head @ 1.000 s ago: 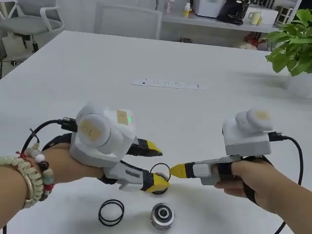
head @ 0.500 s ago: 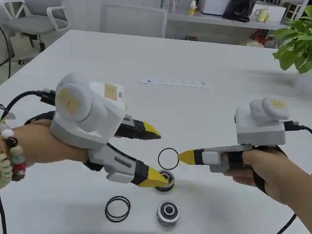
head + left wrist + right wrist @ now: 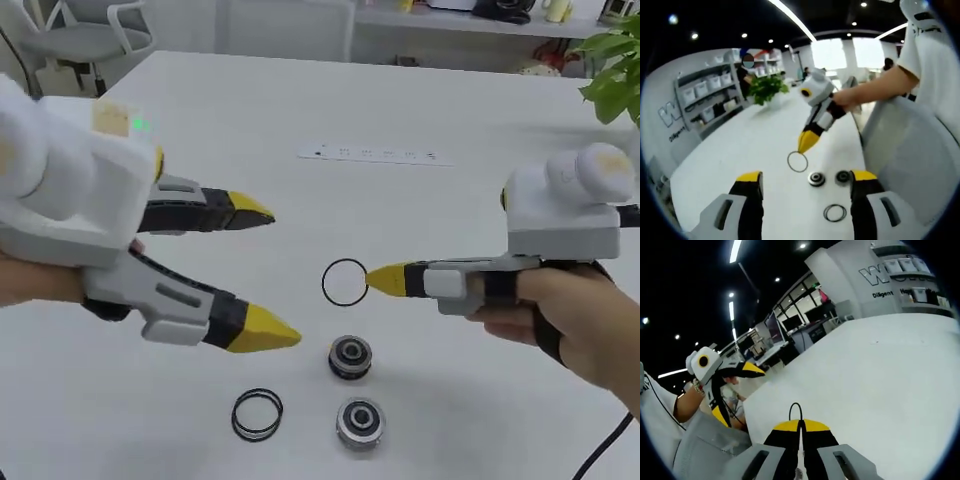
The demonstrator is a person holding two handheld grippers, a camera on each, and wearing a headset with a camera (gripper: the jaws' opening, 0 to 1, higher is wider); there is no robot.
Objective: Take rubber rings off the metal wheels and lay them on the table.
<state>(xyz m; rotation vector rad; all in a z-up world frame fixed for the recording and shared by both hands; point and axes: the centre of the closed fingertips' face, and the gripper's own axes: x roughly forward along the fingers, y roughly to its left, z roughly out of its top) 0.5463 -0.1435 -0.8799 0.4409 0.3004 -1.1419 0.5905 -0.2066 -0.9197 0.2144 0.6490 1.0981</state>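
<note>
The right gripper (image 3: 382, 280) has its fingers clamped on a ring (image 3: 345, 282), held in the air over the tabletop (image 3: 450, 120) and not yet laid down. The left gripper (image 3: 262, 272) hovers with its fingers wide apart, holding nothing. Loose rings (image 3: 257, 413) lie beside the two wheels (image 3: 350, 356), so the job looks well along. Whether either wheel wears another ring is too small to tell. The loose rings overlap, so their count is unclear.
</note>
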